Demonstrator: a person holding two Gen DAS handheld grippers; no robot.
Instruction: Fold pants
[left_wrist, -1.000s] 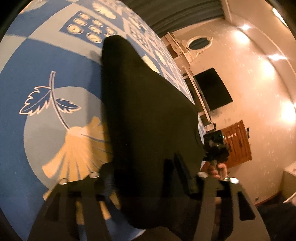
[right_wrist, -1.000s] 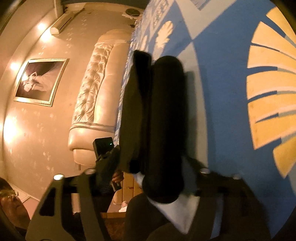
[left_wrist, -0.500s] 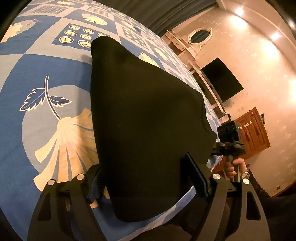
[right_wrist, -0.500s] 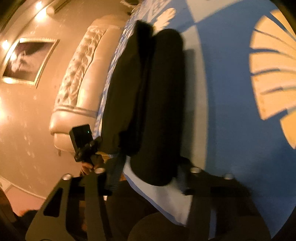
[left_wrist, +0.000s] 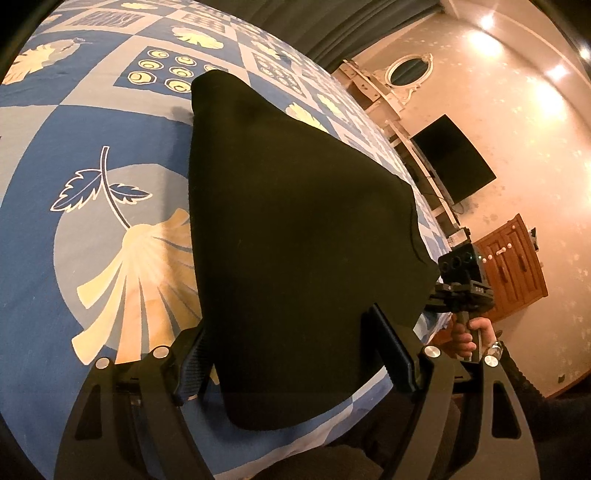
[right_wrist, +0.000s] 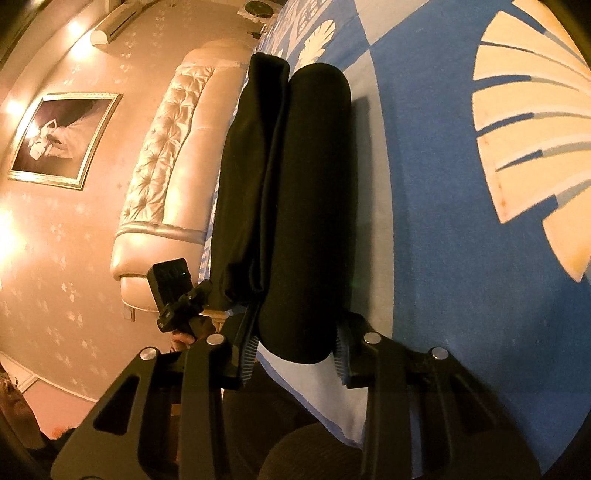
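Pants (left_wrist: 295, 229), black and already doubled over, lie near the bed's (left_wrist: 92, 155) front edge, so both your tools can reach them from where you stand. Your left gripper (left_wrist: 291, 354) is spread wide, one finger at each side of the near end of the cloth; whether the pads touch it I cannot tell. It seems placed to steady or release that end. Your right gripper (right_wrist: 295, 350) also stands wide, straddling the rounded fold of the pants (right_wrist: 310, 206) at the bed's (right_wrist: 443, 184) edge, gripping nothing, probably lined up for the next fold.
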